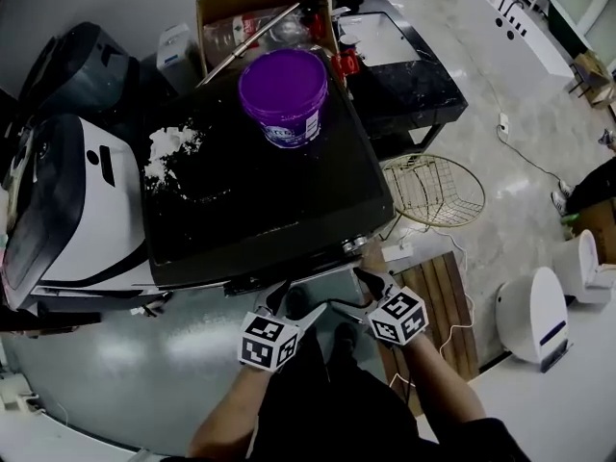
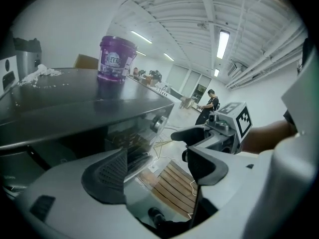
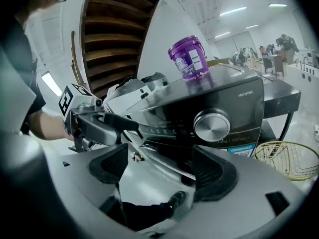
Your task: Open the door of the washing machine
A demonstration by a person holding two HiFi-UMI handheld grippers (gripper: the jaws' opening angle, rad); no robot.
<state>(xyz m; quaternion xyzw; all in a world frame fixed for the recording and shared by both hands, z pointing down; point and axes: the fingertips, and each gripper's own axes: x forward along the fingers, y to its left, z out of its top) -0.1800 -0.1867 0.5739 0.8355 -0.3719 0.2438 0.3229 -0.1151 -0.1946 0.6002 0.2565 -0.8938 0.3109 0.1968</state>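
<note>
The washing machine (image 1: 260,200) has a glossy black top, and a purple bucket (image 1: 283,94) stands on it near the back. Both grippers hang side by side just in front of the machine's front edge. My left gripper (image 1: 300,301) is open with nothing between its pads. Just to its right, my right gripper (image 1: 358,293) is also open and empty. In the right gripper view its jaws (image 3: 162,168) face the black control panel and silver knob (image 3: 212,125). The pale grey front lies below. I cannot make out the door's outline. The left gripper view (image 2: 157,171) looks along the machine's front.
A white machine (image 1: 87,200) stands against the washer's left side. White crumbs (image 1: 168,152) lie on the top. A cardboard box (image 1: 260,12) and a black table (image 1: 395,65) are behind. A gold wire basket (image 1: 433,191), wooden slats (image 1: 438,306) and cables are on the floor at right.
</note>
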